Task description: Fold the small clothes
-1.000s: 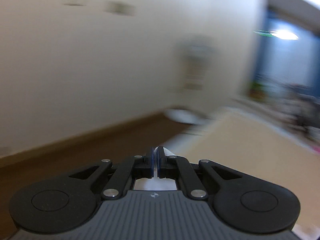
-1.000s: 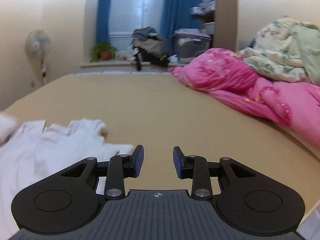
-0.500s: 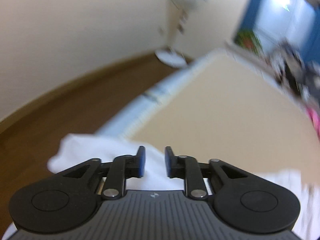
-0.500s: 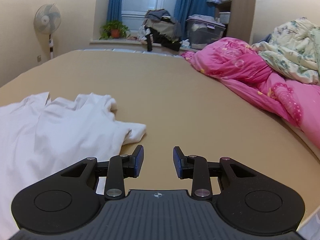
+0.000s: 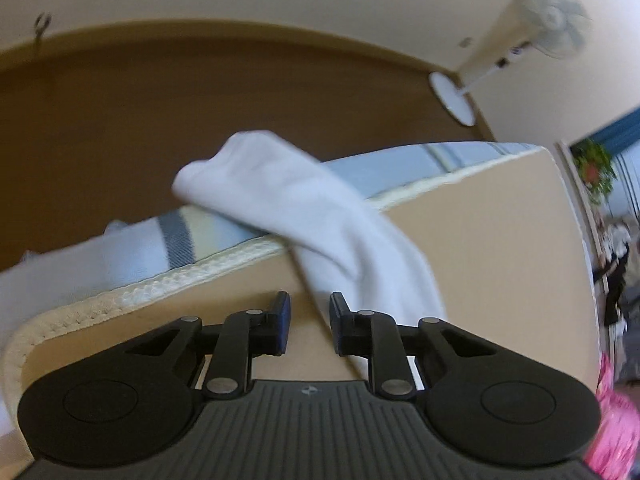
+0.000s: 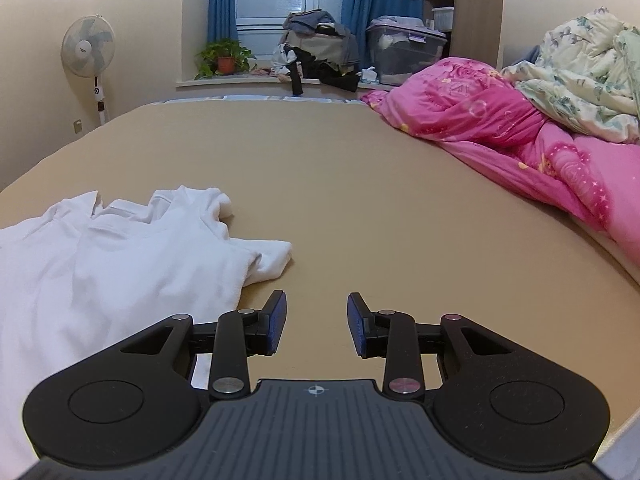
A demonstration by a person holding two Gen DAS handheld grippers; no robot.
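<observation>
A white garment [image 6: 120,264] lies crumpled on the tan bed sheet [image 6: 340,184], at the left of the right wrist view. One part of the white cloth [image 5: 304,208] drapes over the bed's edge in the left wrist view. My left gripper [image 5: 308,316] points down at that edge. Its jaws are closing with a narrow gap, and the cloth's border runs just in front of the gap and behind the right fingertip [image 5: 340,312]; the pads do not press on it. My right gripper [image 6: 316,320] is open over bare sheet, just right of the garment's sleeve [image 6: 272,256], with nothing between its fingers.
A pink duvet [image 6: 520,140] and a floral quilt [image 6: 580,80] are heaped along the bed's right side. A standing fan [image 6: 88,52] is by the left wall. The mattress's corded edge [image 5: 160,284] drops to brown floor [image 5: 160,100]. Clothes and a plant sit on the windowsill.
The left gripper swung down from facing the wall to the bed's edge; its jaws went from shut to apart, and white cloth now lies at its tips. The right gripper barely moved.
</observation>
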